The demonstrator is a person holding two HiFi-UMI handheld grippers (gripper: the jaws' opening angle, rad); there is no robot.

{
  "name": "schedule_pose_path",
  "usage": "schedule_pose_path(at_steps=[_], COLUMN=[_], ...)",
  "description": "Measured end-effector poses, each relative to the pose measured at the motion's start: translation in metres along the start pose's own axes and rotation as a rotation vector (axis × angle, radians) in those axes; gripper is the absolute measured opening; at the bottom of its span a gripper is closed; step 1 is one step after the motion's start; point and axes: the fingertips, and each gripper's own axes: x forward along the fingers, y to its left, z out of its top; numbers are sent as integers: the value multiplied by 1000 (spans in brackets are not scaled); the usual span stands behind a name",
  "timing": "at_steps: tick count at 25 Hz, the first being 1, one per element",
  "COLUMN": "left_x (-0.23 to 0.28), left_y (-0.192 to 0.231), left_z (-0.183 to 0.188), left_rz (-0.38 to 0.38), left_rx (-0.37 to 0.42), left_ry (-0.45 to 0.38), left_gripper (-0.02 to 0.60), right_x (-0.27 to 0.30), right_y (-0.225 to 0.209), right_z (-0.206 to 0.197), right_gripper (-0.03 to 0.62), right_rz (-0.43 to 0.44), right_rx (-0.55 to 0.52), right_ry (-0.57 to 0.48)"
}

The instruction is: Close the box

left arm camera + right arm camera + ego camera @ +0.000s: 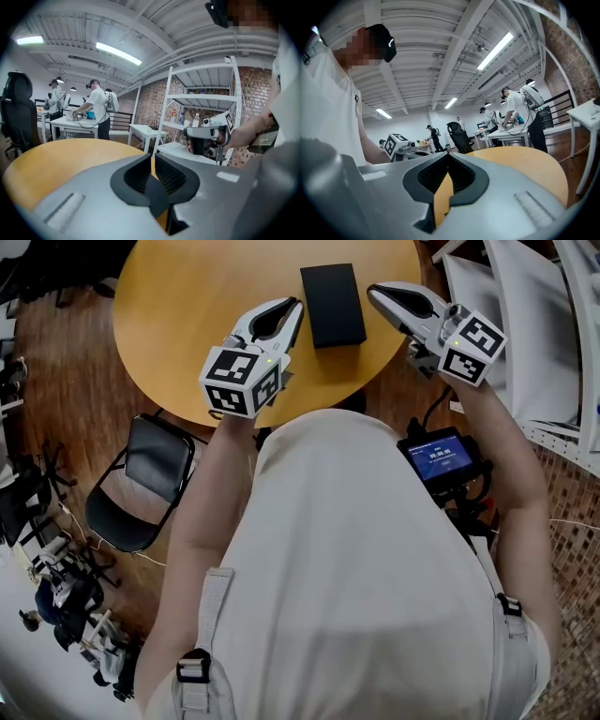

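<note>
left claw (pixel 294 305), right claw (pixel 374 290) pressed together, empty, flanking black box (pixel 332 304) on round table (pixel 187 315); chair (pixel 150 474) nearby.

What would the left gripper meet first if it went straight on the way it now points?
Probably the black box, lying just ahead of the left gripper on the table; their relative height is unclear.

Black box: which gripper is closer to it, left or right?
Left, just barely. The left gripper has its tip right beside the black box, on its left side. The right gripper is off its right side, with a small gap of table showing.
</note>
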Motion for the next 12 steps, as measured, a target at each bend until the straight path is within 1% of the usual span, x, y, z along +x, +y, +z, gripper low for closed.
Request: schedule_pose_path(at_steps=[2, 8, 12], left_x=[-3, -4, -3], left_y=[1, 0, 0], left_z=[5, 6, 11], left_rz=[4, -5, -9], left_rx=[-4, -15, -16], left_ry=[-25, -43, -53], left_gripper=[0, 1, 0], right_x=[2, 7, 8], right_y=[2, 10, 13], right_z=[-1, -14, -12], right_gripper=[0, 0, 0], right_rz=[3, 23, 34], right_rx=[-15, -27, -53], right_ry=[16, 65, 77])
